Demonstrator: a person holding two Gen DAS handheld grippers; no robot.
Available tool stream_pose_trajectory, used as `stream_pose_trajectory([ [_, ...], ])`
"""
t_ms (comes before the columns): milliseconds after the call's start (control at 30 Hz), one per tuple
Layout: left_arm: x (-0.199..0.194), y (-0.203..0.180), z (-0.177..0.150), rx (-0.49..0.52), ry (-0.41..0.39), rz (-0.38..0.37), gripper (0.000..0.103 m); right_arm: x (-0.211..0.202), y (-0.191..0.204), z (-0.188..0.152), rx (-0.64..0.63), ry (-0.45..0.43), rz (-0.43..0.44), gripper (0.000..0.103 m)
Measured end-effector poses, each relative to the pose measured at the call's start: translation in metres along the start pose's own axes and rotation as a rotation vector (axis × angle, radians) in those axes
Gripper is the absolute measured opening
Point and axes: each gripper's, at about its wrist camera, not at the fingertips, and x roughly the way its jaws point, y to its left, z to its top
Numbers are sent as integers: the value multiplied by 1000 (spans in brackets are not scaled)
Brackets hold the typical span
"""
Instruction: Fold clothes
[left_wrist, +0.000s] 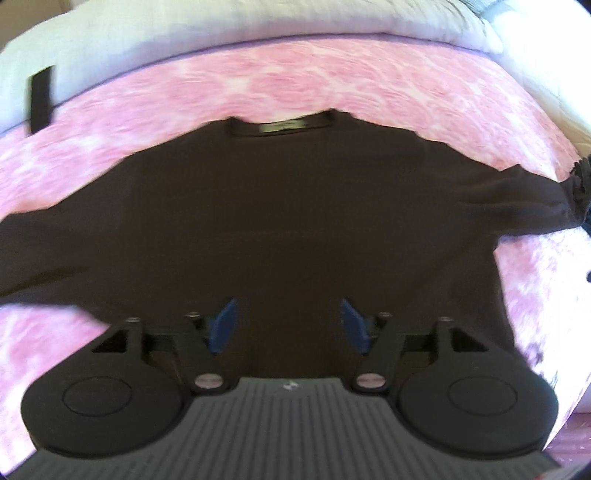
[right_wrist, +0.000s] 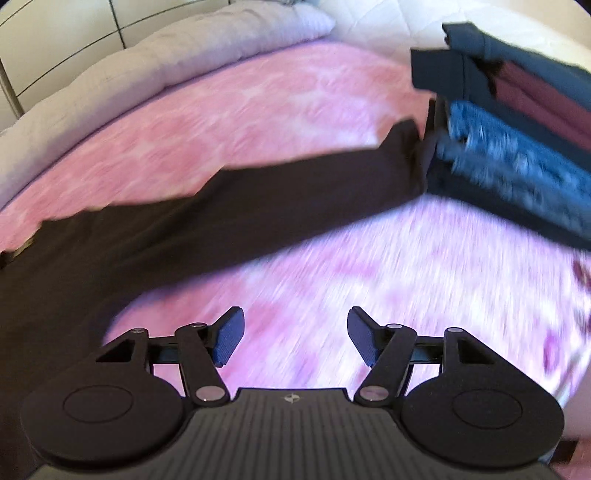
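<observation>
A dark brown long-sleeved top (left_wrist: 288, 206) lies spread flat on the pink bedspread (left_wrist: 280, 85), collar and label at the far side, sleeves out to both sides. My left gripper (left_wrist: 288, 321) hovers over the lower middle of the top, its blue pads apart and nothing between them. In the right wrist view one sleeve of the top (right_wrist: 258, 210) stretches right toward the stack. My right gripper (right_wrist: 293, 336) is open above bare bedspread (right_wrist: 332, 266), beside the sleeve and clear of it.
A stack of folded clothes (right_wrist: 517, 147), blue, teal and maroon, sits at the right where the sleeve ends. A white duvet (left_wrist: 258, 26) runs along the far side of the bed. A black strap (left_wrist: 40, 99) lies at the far left.
</observation>
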Motion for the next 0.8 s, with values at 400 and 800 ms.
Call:
stream_pose_trajectory([
  [400,-99,158,-109,164,-15,-64,87,-162,100,-106,107,-148,-55,82],
  [800,-199,208,-178,309,-64,-155,91,-297,243,-220,53,-120,-46,88],
])
